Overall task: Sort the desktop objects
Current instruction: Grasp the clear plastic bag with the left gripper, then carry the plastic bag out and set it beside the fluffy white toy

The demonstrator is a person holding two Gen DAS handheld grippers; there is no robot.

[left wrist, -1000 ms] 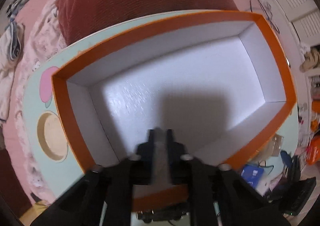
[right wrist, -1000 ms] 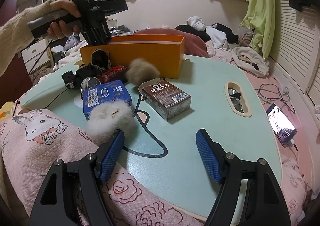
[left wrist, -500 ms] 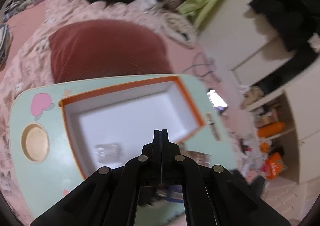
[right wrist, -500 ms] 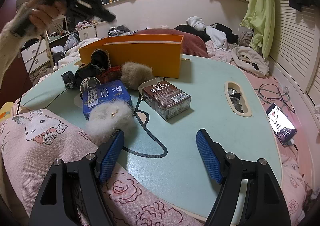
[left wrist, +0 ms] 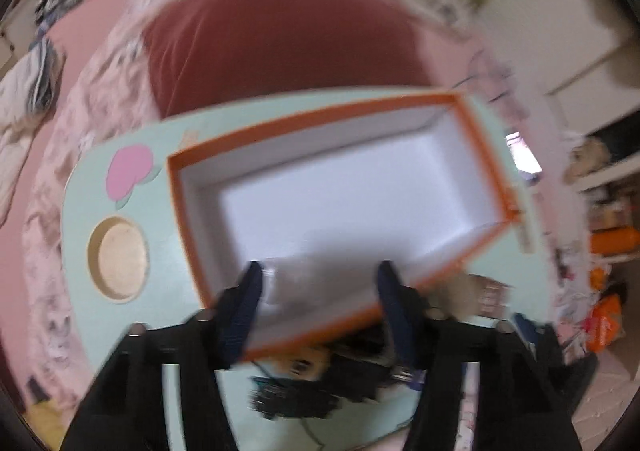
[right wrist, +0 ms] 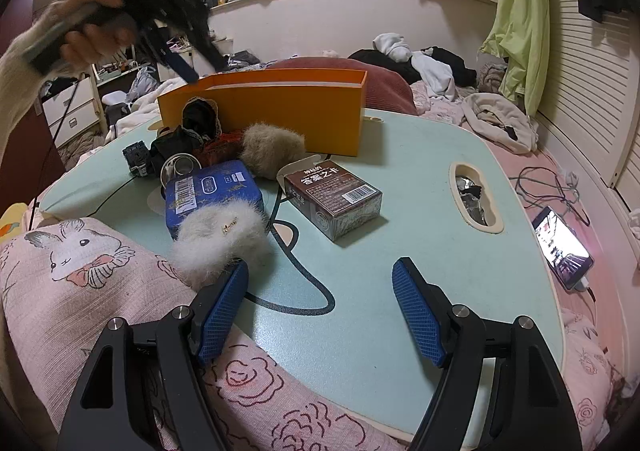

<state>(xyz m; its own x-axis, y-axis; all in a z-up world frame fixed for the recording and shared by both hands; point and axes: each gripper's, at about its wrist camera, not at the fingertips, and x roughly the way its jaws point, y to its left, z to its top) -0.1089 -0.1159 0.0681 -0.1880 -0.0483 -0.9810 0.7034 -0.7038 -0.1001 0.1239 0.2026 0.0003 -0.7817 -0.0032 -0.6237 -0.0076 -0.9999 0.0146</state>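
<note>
The left gripper (left wrist: 318, 279) hangs above the near end of the orange box (left wrist: 332, 187), pointing almost straight down; its jaws are opening and nothing solid shows between them, though the view is blurred and a pale smear on the box floor just ahead of the fingertips cannot be identified. The step in hand appears to be a release into the box, so the next move probably calls for lifting clear of the box wall and travelling to the pile of unsorted items. That pile lies below and behind the left fingers, outside the near box wall: a dark tangled object (right wrist: 192, 131), a brown fur ball (right wrist: 272, 147), a blue tin (right wrist: 214, 191), a white fur ball (right wrist: 220, 243) and a brown card box (right wrist: 334, 197). The right gripper (right wrist: 320, 297) rests low over the table (right wrist: 420, 291), jaws wide apart and empty; the white fur ball touches the outer side of its left finger, and the card box lies ahead between the fingers' lines. A black cable (right wrist: 296, 279) curves across the table just ahead of the right fingertips and could snag. A phone (right wrist: 562, 247) lies off the table, well beyond the right finger.
</note>
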